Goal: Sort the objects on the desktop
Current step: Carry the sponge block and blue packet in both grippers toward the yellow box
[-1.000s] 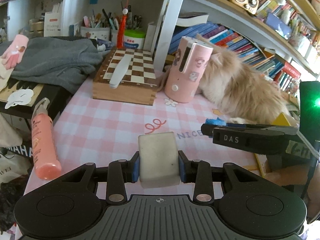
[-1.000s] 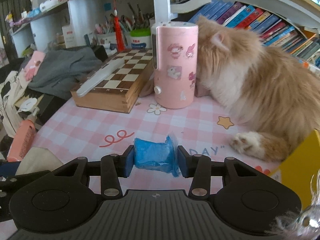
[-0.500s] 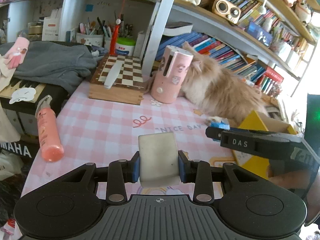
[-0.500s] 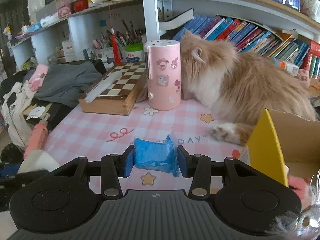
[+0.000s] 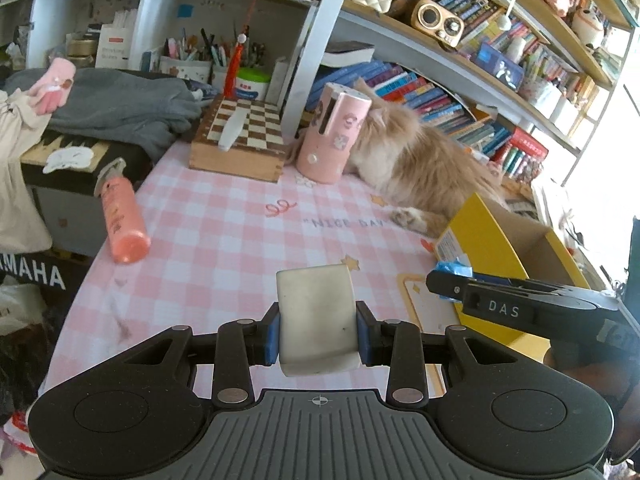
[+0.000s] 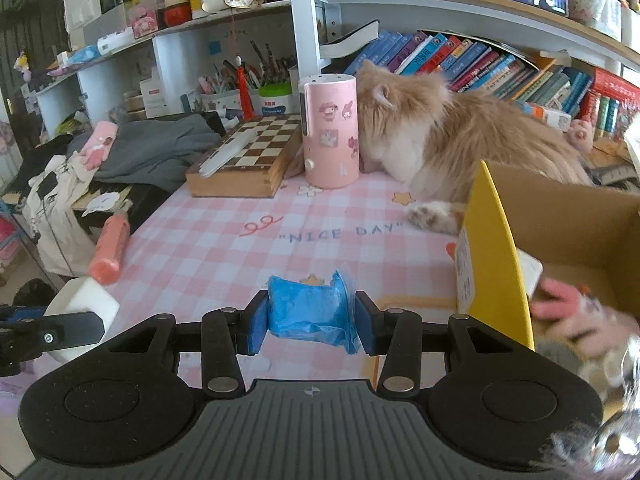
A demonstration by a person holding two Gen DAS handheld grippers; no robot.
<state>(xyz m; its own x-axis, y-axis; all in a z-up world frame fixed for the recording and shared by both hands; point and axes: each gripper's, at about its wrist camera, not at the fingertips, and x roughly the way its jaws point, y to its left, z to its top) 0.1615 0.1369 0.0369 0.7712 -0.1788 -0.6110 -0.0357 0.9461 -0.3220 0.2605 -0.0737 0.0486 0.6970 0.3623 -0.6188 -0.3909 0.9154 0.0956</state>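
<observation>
Left gripper [image 5: 317, 334] clamped on a white block [image 5: 316, 316], blue pads pressing both its sides, block sticking up in lower centre of the left wrist view. Right gripper [image 6: 310, 322] clamped on a crumpled blue packet [image 6: 308, 314], lower centre of the right wrist view. Both are held above the pink checked table mat [image 5: 224, 240], not resting on it.

In the left wrist view the right gripper's finger comes in from the right edge, a bit of blue packet at its tip, just in front of the yellow cardboard box [image 5: 480, 248]. In the right wrist view the left gripper with the white block sits at the lower left edge.

Yellow box stands open at right of both views, flap up; something pink and a white carton inside it, blurred, can't tell what.

On the mat: pink bottle [image 5: 122, 220] lying on its side at the left edge, wooden chess box [image 5: 240, 140] at the back with a white flat case [image 5: 231, 130] lying on top, pink cylinder with stickers [image 5: 334, 136] upright just right of the chess box. Fluffy orange cat [image 6: 460, 136] lies behind, head against the cylinder, paw near the yellow box.

Grey cloth [image 5: 116, 104] heaped upper left, pink glove [image 5: 52, 88] on it. Bookshelves across upper right
</observation>
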